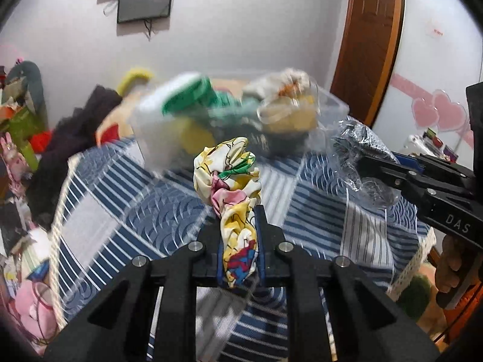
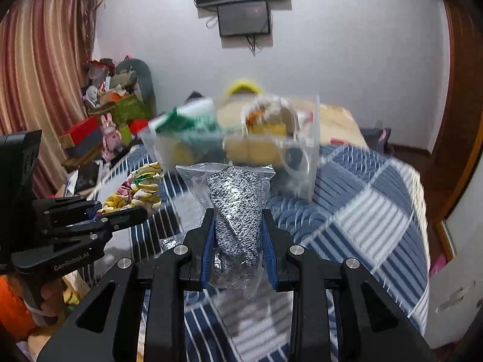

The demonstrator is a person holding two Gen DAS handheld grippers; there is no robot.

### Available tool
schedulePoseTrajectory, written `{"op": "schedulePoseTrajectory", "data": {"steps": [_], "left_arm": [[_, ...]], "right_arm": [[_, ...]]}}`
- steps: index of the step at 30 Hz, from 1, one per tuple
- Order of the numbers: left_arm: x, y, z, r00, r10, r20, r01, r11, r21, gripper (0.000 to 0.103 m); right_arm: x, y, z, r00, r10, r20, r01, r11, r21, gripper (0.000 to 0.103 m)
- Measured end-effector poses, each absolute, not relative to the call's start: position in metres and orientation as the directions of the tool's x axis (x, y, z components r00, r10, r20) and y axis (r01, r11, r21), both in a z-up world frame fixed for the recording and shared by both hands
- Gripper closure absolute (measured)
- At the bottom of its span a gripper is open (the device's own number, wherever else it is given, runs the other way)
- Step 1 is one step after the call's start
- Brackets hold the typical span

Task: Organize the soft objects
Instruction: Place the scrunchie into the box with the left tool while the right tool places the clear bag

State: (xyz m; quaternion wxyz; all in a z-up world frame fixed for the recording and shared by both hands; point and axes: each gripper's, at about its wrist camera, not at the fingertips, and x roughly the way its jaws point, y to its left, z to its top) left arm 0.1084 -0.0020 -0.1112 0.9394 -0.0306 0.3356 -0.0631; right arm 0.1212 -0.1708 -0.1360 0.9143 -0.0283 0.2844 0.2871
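We hold 2 soft things above the bed (image 2: 377, 199), apparently headed for the clear bin (image 2: 311, 150) already full of soft items. Our left gripper (image 1: 241, 211) pinches a cartoon-print cloth (image 1: 232, 169); our right gripper (image 2: 238, 211) clamps a bagged speckled fabric (image 2: 235, 199). A blue striped patchwork cover lies below, clutter by the curtain (image 2: 42, 60).

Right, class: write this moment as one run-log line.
left tongs: shut on cartoon-print cloth | right tongs: shut on bagged speckled fabric | both held above bed | clear bin: ahead, part-filled
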Motion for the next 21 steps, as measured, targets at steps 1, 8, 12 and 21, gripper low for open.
{"op": "schedulePoseTrajectory", "data": {"steps": [1,8,12,21], "left_arm": [[0.11,-0.001,-0.105,0.778,-0.131,-0.615,0.093,0.991,-0.094,0.087],[0.126,0.007,-0.065,0.842,-0.09,-0.531,0.07,0.996,-0.057,0.087],[0.137,0.011,-0.046,0.868,-0.079,-0.49,0.066,0.997,-0.043,0.087],[0.171,0.006,-0.033,0.879,-0.117,-0.463,0.113,0.993,-0.036,0.087]], "right_arm": [[0.123,-0.17,-0.132,0.682,0.509,-0.526,-0.542,0.834,0.105,0.077],[0.134,-0.165,-0.098,0.739,0.51,-0.439,-0.531,0.843,0.085,0.077],[0.145,-0.163,-0.084,0.763,0.51,-0.396,-0.521,0.849,0.089,0.077],[0.176,-0.146,-0.072,0.781,0.508,-0.362,-0.509,0.855,0.099,0.077]]}}
